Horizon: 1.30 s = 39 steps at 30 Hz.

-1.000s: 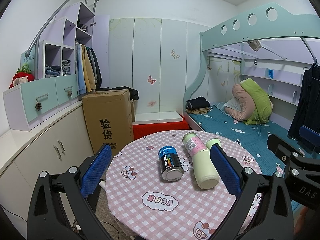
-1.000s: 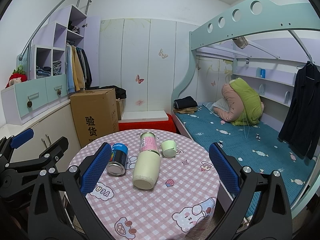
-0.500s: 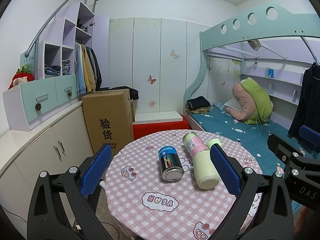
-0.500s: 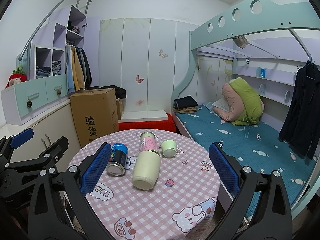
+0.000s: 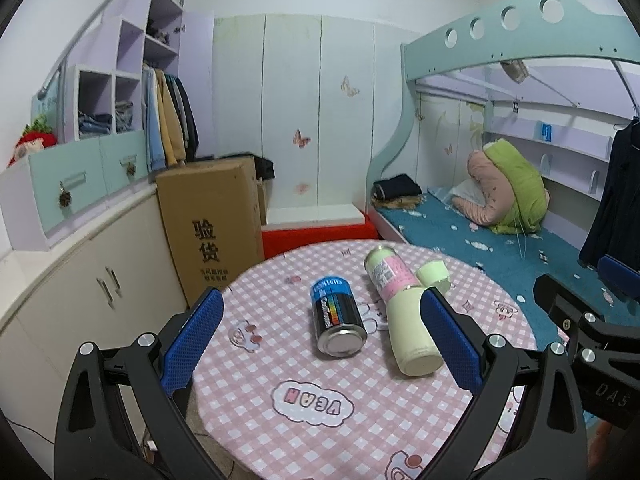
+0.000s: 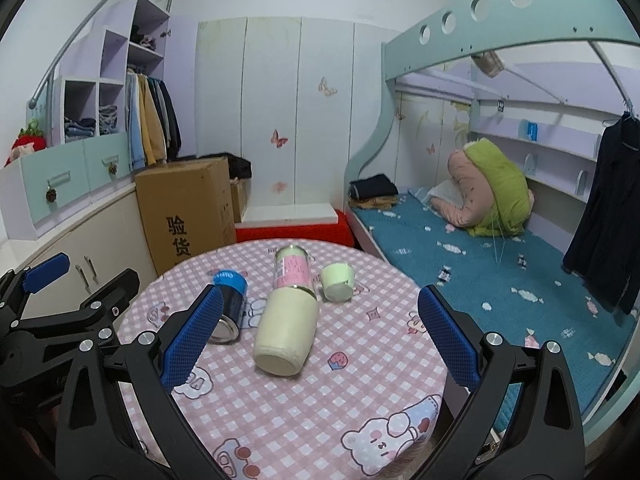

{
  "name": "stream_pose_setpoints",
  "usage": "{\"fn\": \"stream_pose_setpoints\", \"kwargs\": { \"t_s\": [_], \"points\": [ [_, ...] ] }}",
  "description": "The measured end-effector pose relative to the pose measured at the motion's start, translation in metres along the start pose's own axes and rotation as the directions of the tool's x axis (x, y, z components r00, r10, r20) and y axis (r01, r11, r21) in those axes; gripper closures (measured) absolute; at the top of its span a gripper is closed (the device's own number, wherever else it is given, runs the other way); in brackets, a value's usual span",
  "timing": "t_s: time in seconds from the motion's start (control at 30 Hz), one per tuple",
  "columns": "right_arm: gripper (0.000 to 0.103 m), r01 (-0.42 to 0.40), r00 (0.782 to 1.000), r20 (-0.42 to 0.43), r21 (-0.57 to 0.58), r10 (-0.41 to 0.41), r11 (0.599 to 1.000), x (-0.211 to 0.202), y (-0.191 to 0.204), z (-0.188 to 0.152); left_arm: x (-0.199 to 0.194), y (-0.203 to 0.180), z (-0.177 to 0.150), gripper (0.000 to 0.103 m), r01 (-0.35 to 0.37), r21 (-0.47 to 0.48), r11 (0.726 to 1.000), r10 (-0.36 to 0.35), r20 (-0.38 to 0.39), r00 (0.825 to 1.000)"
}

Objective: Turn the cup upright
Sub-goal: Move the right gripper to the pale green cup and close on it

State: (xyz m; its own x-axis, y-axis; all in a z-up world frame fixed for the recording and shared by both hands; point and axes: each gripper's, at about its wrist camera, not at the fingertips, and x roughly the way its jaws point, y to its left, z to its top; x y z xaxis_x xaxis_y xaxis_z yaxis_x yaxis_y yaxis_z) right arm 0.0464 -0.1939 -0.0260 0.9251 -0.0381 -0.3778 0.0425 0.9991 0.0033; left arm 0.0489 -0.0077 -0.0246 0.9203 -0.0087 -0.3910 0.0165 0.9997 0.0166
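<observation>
A small pale green cup (image 6: 338, 281) lies on its side on the round pink checked table (image 6: 360, 392), right of a cream and pink bottle (image 6: 290, 312) that also lies flat. In the left wrist view the cup (image 5: 434, 274) shows behind the bottle (image 5: 404, 316). A blue and black can (image 5: 338, 322) lies left of the bottle. My left gripper (image 5: 320, 344) is open and empty above the table's near left. My right gripper (image 6: 318, 340) is open and empty, nearer than the bottle.
A cardboard box (image 5: 210, 224) stands on the floor behind the table at left, next to beige cabinets (image 5: 80, 280). A bunk bed with blue bedding (image 6: 480, 264) is at the right. A dark coat (image 6: 608, 216) hangs at far right.
</observation>
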Motion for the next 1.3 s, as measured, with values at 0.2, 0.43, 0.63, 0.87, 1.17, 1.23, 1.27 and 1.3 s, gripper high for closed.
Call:
{"fn": "stream_pose_setpoints", "kwargs": {
  "t_s": [0.2, 0.43, 0.63, 0.87, 1.17, 1.23, 1.27, 1.3],
  "points": [
    [0.005, 0.017, 0.997, -0.081, 0.024, -0.015, 1.000, 0.046, -0.016, -0.016, 0.051, -0.014, -0.012, 0.008, 0.051, -0.014, 0.999, -0.053, -0.119, 0.992],
    [0.005, 0.086, 0.987, -0.141, 0.036, -0.080, 0.996, 0.097, -0.045, -0.028, 0.107, -0.043, -0.028, 0.008, 0.095, -0.027, 0.995, -0.099, -0.247, 0.964],
    [0.005, 0.139, 0.974, -0.186, 0.054, -0.126, 0.989, 0.126, -0.073, -0.039, 0.142, -0.075, -0.044, 0.008, 0.130, -0.015, 0.991, -0.127, -0.328, 0.936],
    [0.005, 0.139, 0.967, -0.225, 0.063, -0.121, 0.988, 0.149, -0.088, -0.051, 0.166, -0.104, -0.054, 0.008, 0.134, 0.014, 0.991, -0.119, -0.383, 0.916],
    [0.005, 0.076, 0.968, -0.244, 0.085, -0.053, 0.993, 0.158, -0.082, -0.053, 0.175, -0.107, -0.061, 0.030, 0.168, -0.017, 0.986, -0.159, -0.429, 0.889],
    [0.005, 0.063, 0.969, -0.243, 0.084, -0.041, 0.994, 0.156, -0.078, -0.051, 0.171, -0.106, -0.063, 0.031, 0.165, -0.014, 0.986, -0.155, -0.430, 0.889],
    [0.005, 0.051, 0.969, -0.245, 0.085, -0.028, 0.995, 0.155, -0.075, -0.050, 0.168, -0.104, -0.064, 0.031, 0.163, -0.017, 0.987, -0.154, -0.433, 0.888],
    [0.005, 0.037, 0.969, -0.247, 0.087, -0.014, 0.995, 0.153, -0.072, -0.049, 0.164, -0.102, -0.065, 0.031, 0.161, -0.025, 0.987, -0.156, -0.434, 0.887]
  ]
}}
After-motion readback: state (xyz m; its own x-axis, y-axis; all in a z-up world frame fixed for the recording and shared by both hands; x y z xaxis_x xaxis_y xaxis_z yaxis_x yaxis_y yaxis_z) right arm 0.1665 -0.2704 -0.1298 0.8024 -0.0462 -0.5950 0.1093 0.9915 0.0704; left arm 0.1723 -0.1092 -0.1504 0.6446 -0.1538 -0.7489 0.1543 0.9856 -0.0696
